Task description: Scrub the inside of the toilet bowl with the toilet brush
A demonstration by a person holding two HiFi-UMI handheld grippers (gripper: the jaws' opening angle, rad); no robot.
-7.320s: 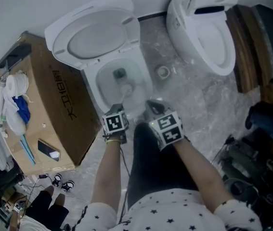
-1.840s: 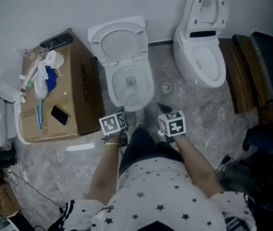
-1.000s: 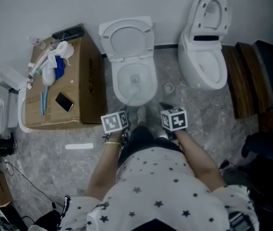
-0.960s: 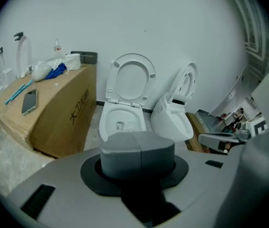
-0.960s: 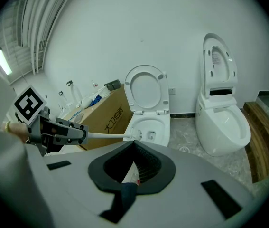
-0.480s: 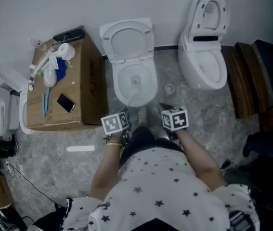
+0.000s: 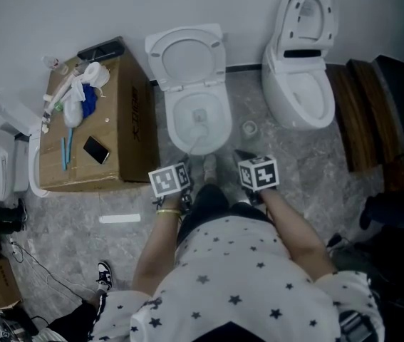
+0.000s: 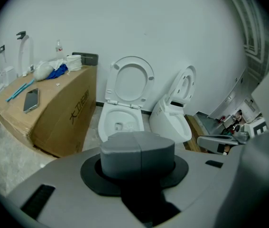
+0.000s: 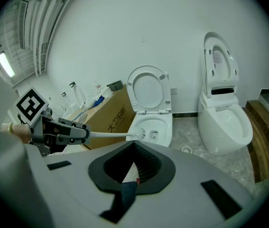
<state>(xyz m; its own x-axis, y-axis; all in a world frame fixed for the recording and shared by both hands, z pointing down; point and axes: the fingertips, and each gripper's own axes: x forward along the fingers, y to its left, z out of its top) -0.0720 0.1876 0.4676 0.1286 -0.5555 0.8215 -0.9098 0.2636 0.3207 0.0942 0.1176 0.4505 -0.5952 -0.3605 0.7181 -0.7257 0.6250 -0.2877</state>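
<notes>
Left gripper [image 7: 182, 165] clamps toilet brush [image 9: 109, 135], head seemingly in bowl [image 7: 176, 124]; right gripper's [image 7: 242, 157] fingers apart.

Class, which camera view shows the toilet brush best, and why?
The right gripper view: the toilet brush runs side-on from the left gripper into the toilet bowl. The head view foreshortens it; the left gripper view hides it behind its fingers.

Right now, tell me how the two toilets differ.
The left toilet has the toilet brush reaching into its bowl; the right toilet has none. The left toilet's lid is round; the right toilet's is narrower and taller. The left toilet stands beside the cardboard box; the right toilet stands beside wooden planks. Both are white, lids raised.
</notes>
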